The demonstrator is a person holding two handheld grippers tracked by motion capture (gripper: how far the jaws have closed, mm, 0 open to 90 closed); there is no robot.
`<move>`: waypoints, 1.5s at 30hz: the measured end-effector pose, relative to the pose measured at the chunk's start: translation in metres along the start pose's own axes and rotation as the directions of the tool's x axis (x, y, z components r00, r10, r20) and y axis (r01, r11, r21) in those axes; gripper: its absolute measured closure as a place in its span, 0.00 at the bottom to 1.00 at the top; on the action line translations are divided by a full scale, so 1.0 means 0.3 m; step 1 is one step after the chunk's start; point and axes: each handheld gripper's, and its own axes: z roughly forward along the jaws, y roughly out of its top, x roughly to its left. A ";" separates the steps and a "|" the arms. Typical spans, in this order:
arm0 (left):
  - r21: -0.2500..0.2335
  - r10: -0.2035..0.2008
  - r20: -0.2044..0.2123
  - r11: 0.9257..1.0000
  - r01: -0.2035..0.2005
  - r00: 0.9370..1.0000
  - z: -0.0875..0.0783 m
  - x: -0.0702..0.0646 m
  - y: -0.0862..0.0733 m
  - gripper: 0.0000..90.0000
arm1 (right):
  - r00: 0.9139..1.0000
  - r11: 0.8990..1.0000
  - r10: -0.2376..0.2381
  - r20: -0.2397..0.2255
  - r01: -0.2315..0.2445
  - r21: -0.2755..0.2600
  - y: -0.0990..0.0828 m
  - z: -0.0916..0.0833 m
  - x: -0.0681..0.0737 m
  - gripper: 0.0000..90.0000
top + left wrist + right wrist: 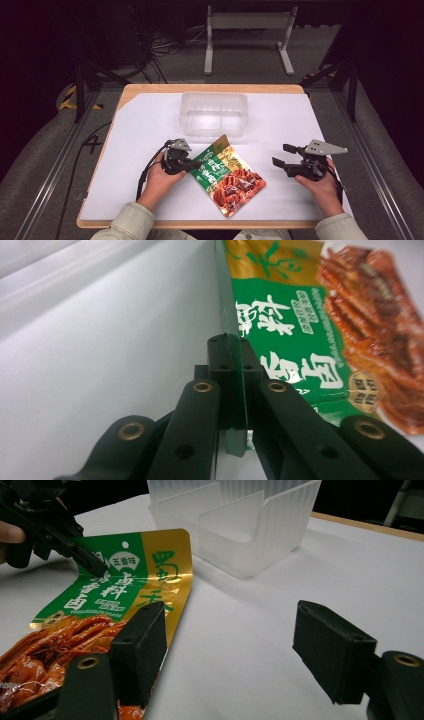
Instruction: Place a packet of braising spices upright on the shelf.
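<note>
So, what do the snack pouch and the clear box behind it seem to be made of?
The snack pouch looks like glossy printed plastic film, perhaps foil-lined: it is thin, shines gold and curls at one edge. The clear box looks like frosted, translucent moulded plastic: its walls are ribbed, stiff and milky, and an inner divider shows through them.

left gripper (pixel 192 165) sits low over the table, jaws pointing right in the high view, clamped hard together on the edge of the snack packet (pixel 229 175) (the left gripper view has the pads pressed flat either side of the foil edge). left hand (pixel 161 176) wraps the body from behind, forearm coming up from the bottom in a light sleeve, cable looping off to its left. right gripper (pixel 281 155) is level, jaws pointing left and spread wide, nothing between the pads. right hand (pixel 320 183) cups it from below, grey plate on top.
</note>
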 end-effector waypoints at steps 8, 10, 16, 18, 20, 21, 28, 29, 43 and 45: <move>-0.081 0.005 0.034 0.997 -0.002 0.999 -0.077 -0.043 0.043 1.00 | 1.000 1.000 0.006 0.002 -0.006 -0.003 0.002 -0.001 -0.001 0.33; -0.101 0.003 0.068 0.995 0.004 0.998 -0.110 -0.060 0.063 1.00 | 1.000 1.000 0.009 0.003 -0.009 -0.006 0.003 -0.004 -0.002 0.33; -0.123 0.021 0.102 0.992 -0.008 0.995 -0.158 -0.108 0.103 1.00 | 1.000 1.000 0.014 0.008 -0.014 -0.011 0.002 -0.008 -0.006 0.33; -0.122 0.029 0.118 0.992 -0.014 0.993 -0.179 -0.136 0.125 1.00 | 1.000 1.000 0.018 0.008 -0.018 -0.012 0.003 -0.010 -0.007 0.34; -0.127 0.042 0.133 0.992 -0.025 0.990 -0.196 -0.160 0.143 1.00 | 1.000 1.000 0.021 0.011 -0.020 -0.011 0.002 -0.012 -0.009 0.34; -0.127 0.045 0.136 0.992 -0.027 0.990 -0.203 -0.170 0.150 1.00 | 1.000 1.000 0.022 0.012 -0.022 -0.012 0.002 -0.012 -0.010 0.34; -0.146 0.070 0.181 0.988 -0.044 0.981 -0.268 -0.247 0.203 1.00 | 1.000 0.999 0.031 0.004 -0.031 -0.020 0.004 -0.016 -0.009 0.34; -0.145 0.084 0.183 0.988 -0.057 0.979 -0.275 -0.258 0.210 1.00 | 1.000 0.999 0.029 0.003 -0.029 -0.022 0.005 -0.015 -0.009 0.34; -0.182 0.144 0.133 0.976 -0.118 0.981 -0.364 -0.288 0.295 1.00 | 0.999 0.999 0.036 0.006 -0.036 -0.005 -0.002 -0.008 -0.014 0.34; -0.193 0.141 0.127 0.974 -0.115 0.982 -0.378 -0.277 0.307 1.00 | 0.999 0.999 0.041 0.004 -0.041 -0.005 -0.003 -0.006 -0.015 0.34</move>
